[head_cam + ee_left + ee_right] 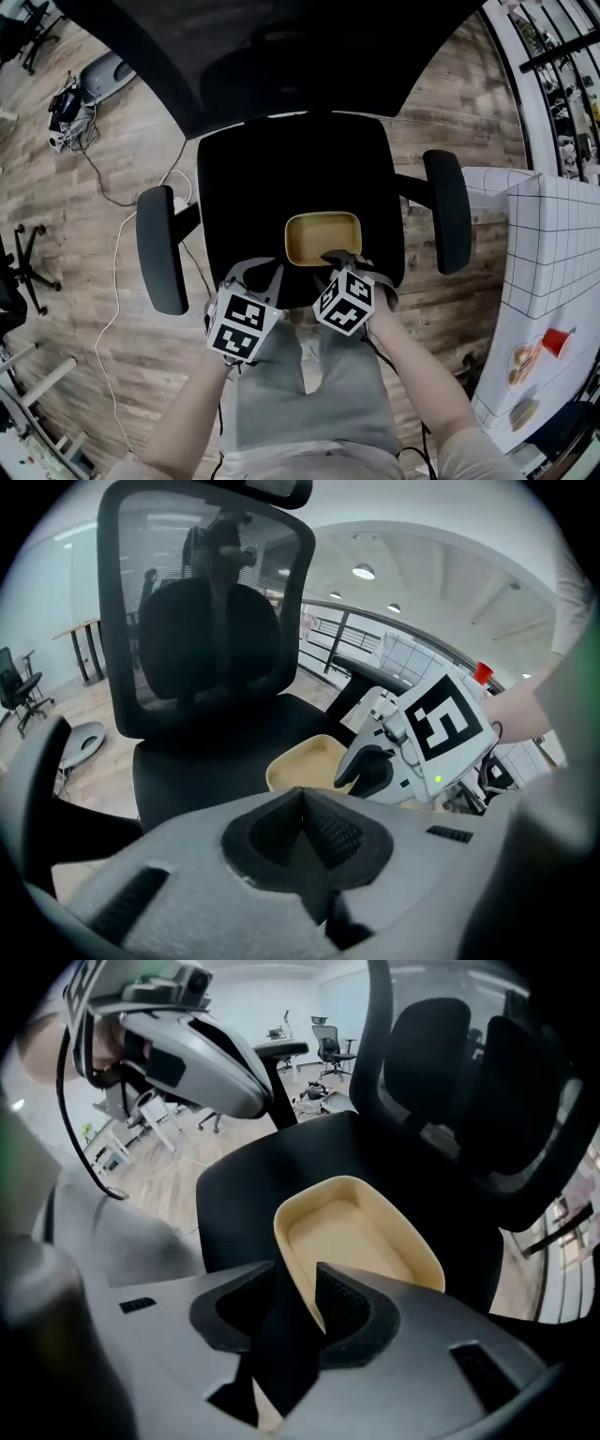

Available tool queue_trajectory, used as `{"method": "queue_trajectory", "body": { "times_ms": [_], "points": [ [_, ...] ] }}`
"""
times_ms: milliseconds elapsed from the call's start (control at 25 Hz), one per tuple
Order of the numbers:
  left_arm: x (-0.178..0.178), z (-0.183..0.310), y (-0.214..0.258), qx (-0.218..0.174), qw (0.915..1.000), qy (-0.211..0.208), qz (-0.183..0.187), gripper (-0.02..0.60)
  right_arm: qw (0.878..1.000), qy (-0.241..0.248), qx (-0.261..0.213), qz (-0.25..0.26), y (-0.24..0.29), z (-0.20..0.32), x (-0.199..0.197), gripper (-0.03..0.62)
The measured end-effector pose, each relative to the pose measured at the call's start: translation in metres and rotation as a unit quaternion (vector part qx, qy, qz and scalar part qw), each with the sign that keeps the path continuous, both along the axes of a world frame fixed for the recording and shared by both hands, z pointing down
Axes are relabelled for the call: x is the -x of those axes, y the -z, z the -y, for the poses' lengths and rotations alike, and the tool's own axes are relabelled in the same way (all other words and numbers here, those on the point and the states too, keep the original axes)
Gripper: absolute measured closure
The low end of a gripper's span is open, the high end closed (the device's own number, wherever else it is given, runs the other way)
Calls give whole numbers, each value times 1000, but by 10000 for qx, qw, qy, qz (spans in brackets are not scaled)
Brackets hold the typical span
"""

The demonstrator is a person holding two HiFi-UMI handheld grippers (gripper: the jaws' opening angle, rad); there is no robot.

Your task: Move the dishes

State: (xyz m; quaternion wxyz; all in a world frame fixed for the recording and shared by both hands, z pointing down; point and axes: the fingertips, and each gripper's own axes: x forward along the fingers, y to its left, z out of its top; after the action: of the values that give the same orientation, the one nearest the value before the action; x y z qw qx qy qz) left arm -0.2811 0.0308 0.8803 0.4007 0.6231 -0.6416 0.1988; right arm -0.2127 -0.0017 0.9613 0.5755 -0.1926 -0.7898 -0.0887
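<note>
Wood-plank flooring (94,234) is seen around a black office chair (281,56), whose seat (244,187) carries a pale yellow dish (323,236) with rounded corners and a raised rim. The dish is gripped at its near rim by the right gripper (339,255). In the right gripper view, the rim is shown caught between the two ribbed pads of that gripper (298,1288), with the rest of the dish stretching ahead of the jaws over the seat. The dish appears empty.

The left gripper (255,274) is held just beside the right one, at the seat's front edge. Its jaws are shown pressed together with nothing between them in the left gripper view (302,803), where the dish (300,761) is seen ahead of the jaws and a little to their right, apart from them.

Both armrests (161,248) are visible to either side of the jaws. A table (562,244) under a grid-patterned cloth is pictured well off to the right of the right gripper's jaws, with a red cup (556,342) on it.
</note>
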Motion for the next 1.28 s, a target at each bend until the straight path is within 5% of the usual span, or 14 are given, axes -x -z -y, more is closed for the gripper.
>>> {"method": "queue_trajectory", "body": {
  "times_ms": [280, 680, 920, 1280],
  "points": [
    [-7, -4, -14, 43, 9997, 109, -203, 568, 9986, 328, -325, -257, -32, 8, -9, 462],
    [1, -14, -7, 104, 9991, 299, -284, 568, 9949, 590, -805, -154, -23, 12, -4, 562],
    [18, -11, 35, -43, 9989, 454, -147, 568, 9975, 242, -623, 217, 41, 22, 8, 565],
    [33, 11, 164, -625, 9965, 401, 393, 568, 9906, -590, -596, 1078, 190, 49, 25, 566]
  ]
}}
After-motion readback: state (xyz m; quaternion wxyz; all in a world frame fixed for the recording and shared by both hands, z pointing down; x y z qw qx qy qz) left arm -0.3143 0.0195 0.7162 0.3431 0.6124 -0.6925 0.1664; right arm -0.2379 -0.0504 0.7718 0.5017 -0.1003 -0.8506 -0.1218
